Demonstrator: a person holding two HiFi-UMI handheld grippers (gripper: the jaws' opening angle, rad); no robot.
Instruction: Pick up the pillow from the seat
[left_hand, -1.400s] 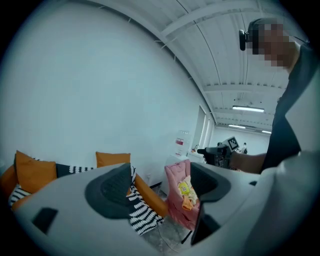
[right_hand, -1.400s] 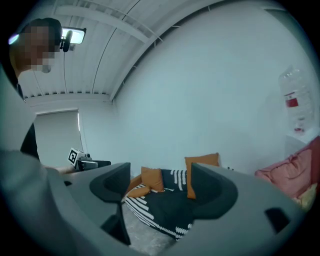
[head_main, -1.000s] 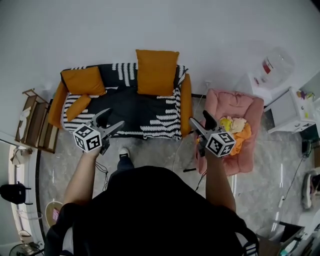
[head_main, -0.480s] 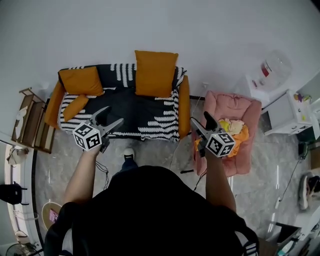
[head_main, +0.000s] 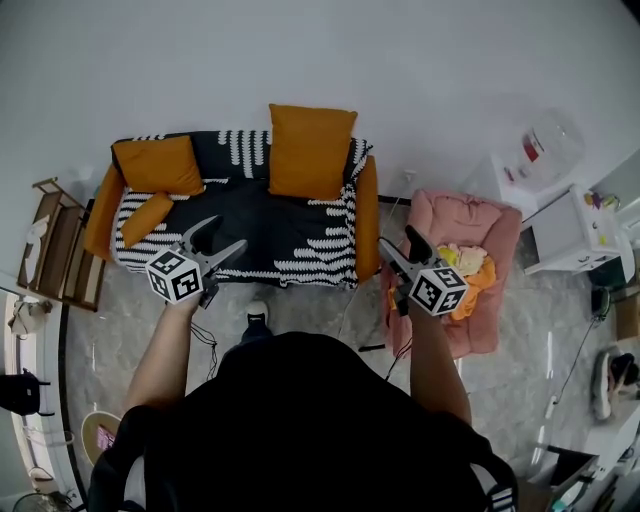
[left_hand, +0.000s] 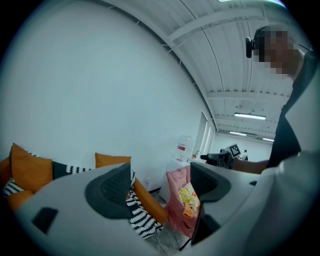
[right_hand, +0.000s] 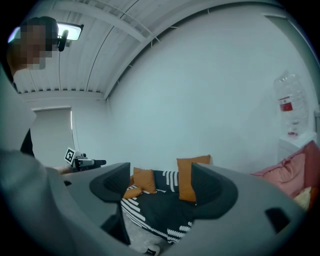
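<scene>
A sofa (head_main: 290, 235) with a black-and-white cover stands against the wall. A large orange pillow (head_main: 311, 152) leans upright on its backrest. A second orange pillow (head_main: 160, 165) sits at the left end, and a small one (head_main: 146, 218) lies on the seat below it. My left gripper (head_main: 222, 235) hovers open over the seat's front edge. My right gripper (head_main: 400, 240) hangs open beside the sofa's right arm. Neither holds anything. The right gripper view looks along open jaws (right_hand: 160, 187) at the large pillow (right_hand: 187, 177) and seat. The left gripper (left_hand: 160, 185) faces the sofa's orange arm (left_hand: 147, 200).
A pink armchair (head_main: 470, 225) holding yellow and orange things (head_main: 465, 262) stands right of the sofa. Further right are a water dispenser (head_main: 535, 140) and a white cabinet (head_main: 580, 230). A wooden rack (head_main: 60, 240) is left of the sofa. Cables run over the marble floor (head_main: 330, 300).
The sofa and armchair have shifted slightly up and left in the head view as the person steps. Both grippers stay open in the same pose.
</scene>
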